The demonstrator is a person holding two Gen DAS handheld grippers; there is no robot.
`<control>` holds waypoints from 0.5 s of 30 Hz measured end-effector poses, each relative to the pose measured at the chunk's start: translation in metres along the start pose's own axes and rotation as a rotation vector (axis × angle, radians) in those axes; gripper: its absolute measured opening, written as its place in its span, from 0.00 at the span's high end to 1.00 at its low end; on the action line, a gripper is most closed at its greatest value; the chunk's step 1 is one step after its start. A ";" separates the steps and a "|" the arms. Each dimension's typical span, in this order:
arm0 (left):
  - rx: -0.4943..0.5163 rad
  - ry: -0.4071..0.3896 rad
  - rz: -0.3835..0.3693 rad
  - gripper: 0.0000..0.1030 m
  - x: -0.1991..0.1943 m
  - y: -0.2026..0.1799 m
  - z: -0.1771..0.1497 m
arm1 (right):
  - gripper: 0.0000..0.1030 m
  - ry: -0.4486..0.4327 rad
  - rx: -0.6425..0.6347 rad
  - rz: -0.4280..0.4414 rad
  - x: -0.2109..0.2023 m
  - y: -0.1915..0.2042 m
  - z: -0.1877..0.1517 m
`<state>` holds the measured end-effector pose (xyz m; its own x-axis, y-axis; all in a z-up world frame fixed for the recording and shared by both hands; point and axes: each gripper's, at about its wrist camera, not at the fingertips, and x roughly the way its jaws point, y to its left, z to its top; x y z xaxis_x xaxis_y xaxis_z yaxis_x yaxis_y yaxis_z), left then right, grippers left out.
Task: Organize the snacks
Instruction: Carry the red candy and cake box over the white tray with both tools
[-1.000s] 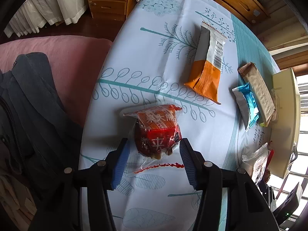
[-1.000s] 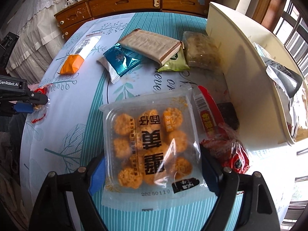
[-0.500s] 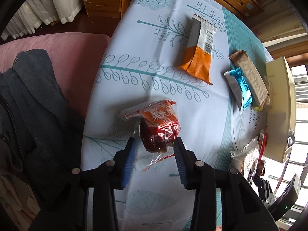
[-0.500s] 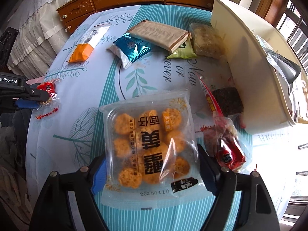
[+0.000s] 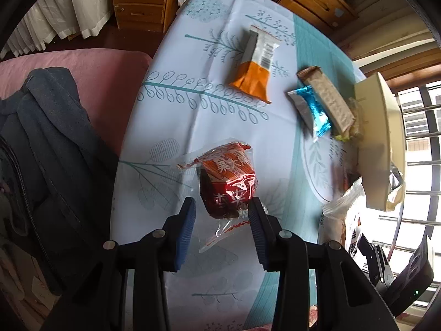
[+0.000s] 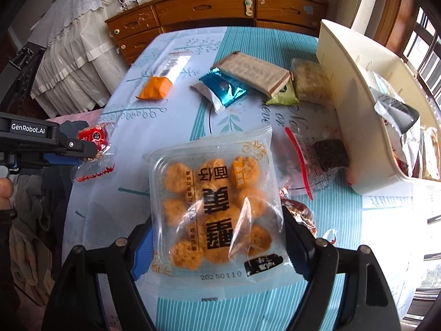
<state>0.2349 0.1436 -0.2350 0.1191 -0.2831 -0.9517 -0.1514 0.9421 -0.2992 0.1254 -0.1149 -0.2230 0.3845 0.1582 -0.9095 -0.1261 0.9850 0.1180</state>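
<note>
We had both snacks up off the tablecloth [image 5: 209,115]: the left gripper [image 5: 222,215] had just closed onto the red wrapped cake [image 5: 228,182], while the right gripper [image 6: 215,237] clamped wide around the tray of orange puffs [image 6: 215,209]. Next, we judged, both needed carrying to the cream bin [image 6: 355,115]. Its near wall stood tall and loose packets lay beside it, but the air above looked clear.

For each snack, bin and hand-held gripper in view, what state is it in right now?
Left hand-held gripper: shut on red snack.
Red snack: gripped, sealed.
Right hand-held gripper: shut on cookie tray.
Cookie tray: gripped at both sides, sealed.
Orange packet: flat on table, sealed.
Blue packet: flat, sealed.
Bin: holds some packets.
</note>
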 end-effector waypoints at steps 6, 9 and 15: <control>0.026 -0.055 -0.056 0.63 -0.025 -0.011 -0.022 | 0.22 -0.056 -0.022 0.014 -0.023 0.000 0.003; 0.029 -0.092 -0.091 0.63 -0.034 -0.018 -0.032 | 0.22 -0.086 -0.041 0.021 -0.035 -0.003 0.004; 0.049 -0.186 -0.140 0.63 -0.057 -0.043 -0.051 | 0.22 -0.153 -0.054 0.053 -0.061 -0.024 0.009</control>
<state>0.1850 0.1097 -0.1714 0.3147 -0.3775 -0.8709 -0.0734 0.9051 -0.4188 0.1130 -0.1471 -0.1670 0.5102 0.2221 -0.8309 -0.1974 0.9705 0.1382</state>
